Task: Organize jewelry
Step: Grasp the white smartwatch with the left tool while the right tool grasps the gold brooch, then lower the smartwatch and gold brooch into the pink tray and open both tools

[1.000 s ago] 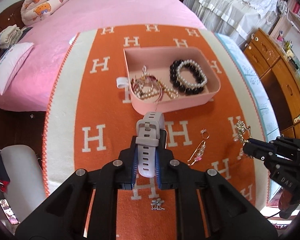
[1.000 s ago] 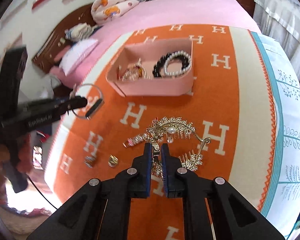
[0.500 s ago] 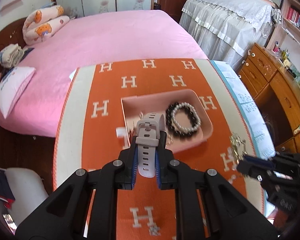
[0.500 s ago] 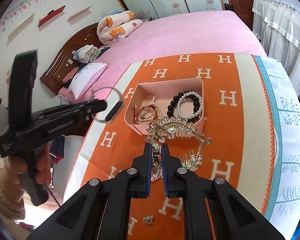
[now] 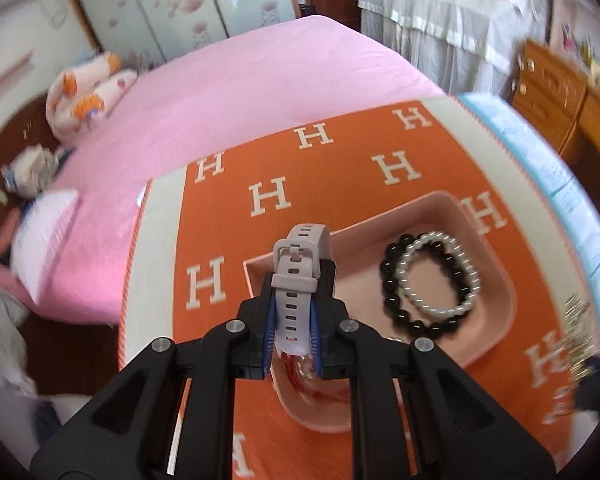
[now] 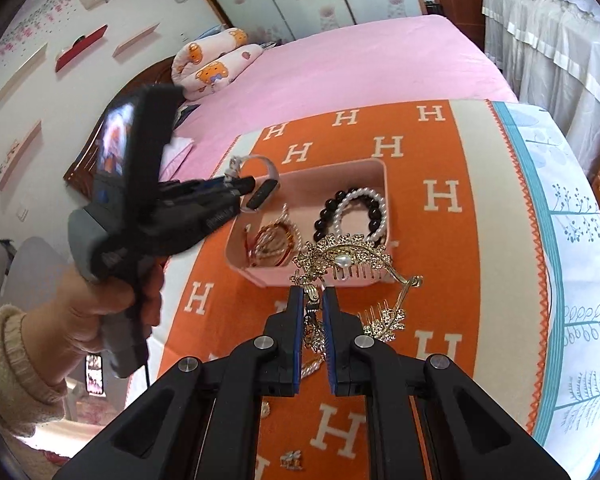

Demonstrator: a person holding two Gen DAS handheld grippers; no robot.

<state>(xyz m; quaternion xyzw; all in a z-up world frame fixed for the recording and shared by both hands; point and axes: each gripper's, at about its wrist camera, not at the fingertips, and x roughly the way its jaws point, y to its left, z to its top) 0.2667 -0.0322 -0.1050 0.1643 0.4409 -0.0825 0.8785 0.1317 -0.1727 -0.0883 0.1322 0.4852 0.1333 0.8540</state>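
Observation:
My left gripper (image 5: 292,312) is shut on a pale pink-strapped watch (image 5: 298,268) and holds it above the left part of the pink tray (image 5: 495,320). In the right wrist view the left gripper (image 6: 236,186) hangs the watch (image 6: 262,188) over the tray's (image 6: 375,166) left rim. My right gripper (image 6: 312,304) is shut on a gold hair comb with a pearl (image 6: 345,256), held above the tray's near wall. The tray holds a black bead bracelet (image 6: 323,216), a white pearl bracelet (image 6: 361,210) and gold and red bangles (image 6: 270,240).
The tray sits on an orange cloth with white H letters (image 6: 439,196). A small flower brooch (image 6: 292,460) lies on the cloth near me. A pink bed (image 6: 359,64) lies behind, and a wooden dresser (image 5: 559,92) stands at the right.
Both grippers rose off the cloth with their items and moved toward the tray. The left gripper with the watch now hangs over the tray's left part.

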